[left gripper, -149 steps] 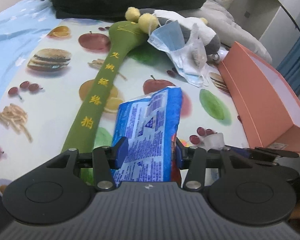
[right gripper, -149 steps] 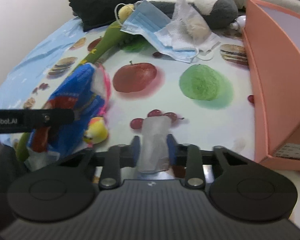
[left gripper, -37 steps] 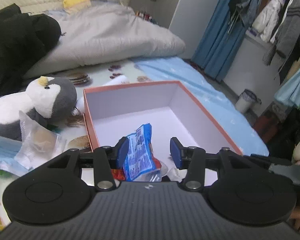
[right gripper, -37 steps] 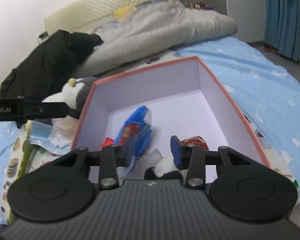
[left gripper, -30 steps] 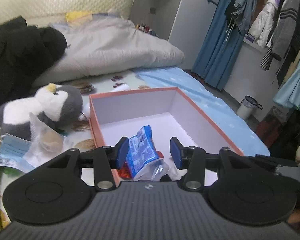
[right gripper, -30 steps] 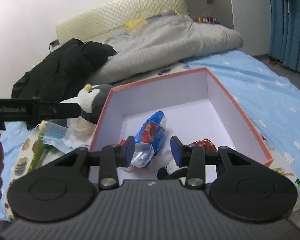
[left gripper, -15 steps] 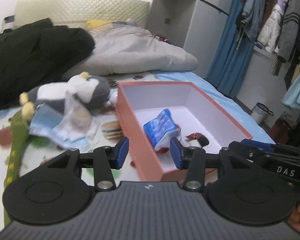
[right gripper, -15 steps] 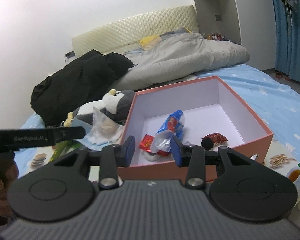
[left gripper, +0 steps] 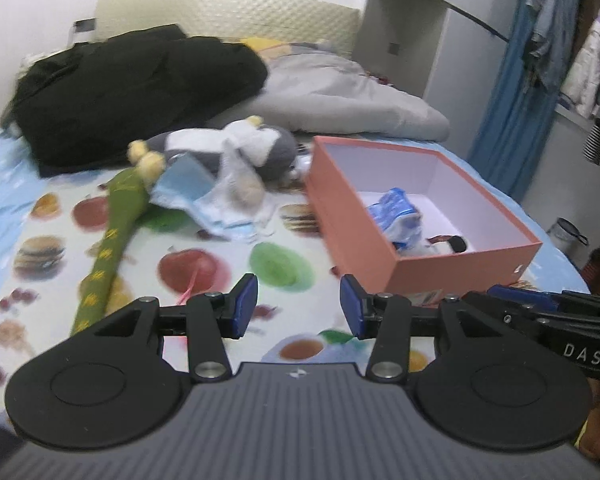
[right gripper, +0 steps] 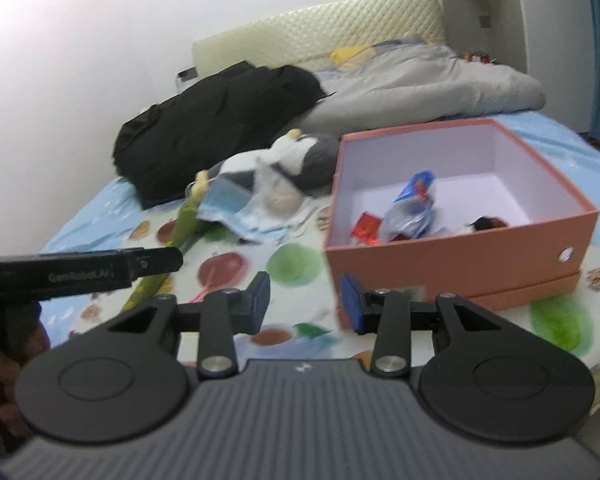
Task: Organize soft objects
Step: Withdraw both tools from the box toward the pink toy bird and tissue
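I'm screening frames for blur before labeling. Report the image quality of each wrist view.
Left wrist view: motion-blurred across the bed, the penguin plush and black coat smeared; the left tool stays sharp; fisheye bends the wardrobe edges. Right wrist view: softer overall, the orange box and its contents smeared, the white wall glaring at upper left; the right tool is fairly crisp.

You've got a salmon-orange box (right gripper: 456,258) with a white inside, holding a blue-and-white packet (right gripper: 414,196) and a red wrapper (right gripper: 366,226). The bedsheet (left gripper: 228,256) is white with printed fruit and burgers — beside it a grey-and-white plush penguin (left gripper: 252,148), a green plush stick (left gripper: 112,236) with yellow characters, a pale blue face mask (left gripper: 188,188).
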Available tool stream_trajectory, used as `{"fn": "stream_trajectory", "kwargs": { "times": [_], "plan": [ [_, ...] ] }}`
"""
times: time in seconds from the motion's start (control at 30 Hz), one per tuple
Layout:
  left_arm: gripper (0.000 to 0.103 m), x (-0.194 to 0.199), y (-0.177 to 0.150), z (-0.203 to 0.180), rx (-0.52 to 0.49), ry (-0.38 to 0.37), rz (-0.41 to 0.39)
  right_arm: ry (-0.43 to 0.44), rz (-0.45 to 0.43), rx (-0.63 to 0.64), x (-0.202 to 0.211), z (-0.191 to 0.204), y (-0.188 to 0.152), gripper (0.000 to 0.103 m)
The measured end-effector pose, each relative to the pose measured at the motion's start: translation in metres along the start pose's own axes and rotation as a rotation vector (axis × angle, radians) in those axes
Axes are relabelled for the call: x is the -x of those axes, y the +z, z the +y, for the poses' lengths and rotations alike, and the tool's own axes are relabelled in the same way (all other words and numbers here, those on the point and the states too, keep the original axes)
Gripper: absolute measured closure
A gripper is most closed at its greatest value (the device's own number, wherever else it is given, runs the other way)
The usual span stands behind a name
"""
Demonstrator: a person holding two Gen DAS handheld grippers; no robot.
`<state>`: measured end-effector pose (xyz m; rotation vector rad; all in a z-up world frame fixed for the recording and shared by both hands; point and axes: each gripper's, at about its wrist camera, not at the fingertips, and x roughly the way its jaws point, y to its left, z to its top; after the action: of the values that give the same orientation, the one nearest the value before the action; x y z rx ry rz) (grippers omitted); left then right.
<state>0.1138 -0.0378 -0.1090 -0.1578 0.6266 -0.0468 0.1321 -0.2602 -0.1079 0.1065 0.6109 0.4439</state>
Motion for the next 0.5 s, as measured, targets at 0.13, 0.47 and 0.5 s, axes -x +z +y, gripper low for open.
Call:
{"fn": "stream_trajectory", "kwargs": {
  "times": [0.13, 0.47, 0.5],
  "plan": [
    [0.051, 0.005, -0.018, 0.017, 0.062, 0.023, 0.027, 0.034, 0.020, 0.032, -0.005, 0.015, -0.004, 0.061],
    [0.047, -0.041, -0.041, 0.055, 0.146, 0.055, 0.114, 0.049, 0.057, 0.064, -0.049, 0.036, 0.002, 0.061],
    [0.047, -0.049, -0.042, 0.058, 0.151, 0.056, 0.128, 0.046, 0.062, 0.063, -0.056, 0.036, 0.004, 0.061]
  ]
}}
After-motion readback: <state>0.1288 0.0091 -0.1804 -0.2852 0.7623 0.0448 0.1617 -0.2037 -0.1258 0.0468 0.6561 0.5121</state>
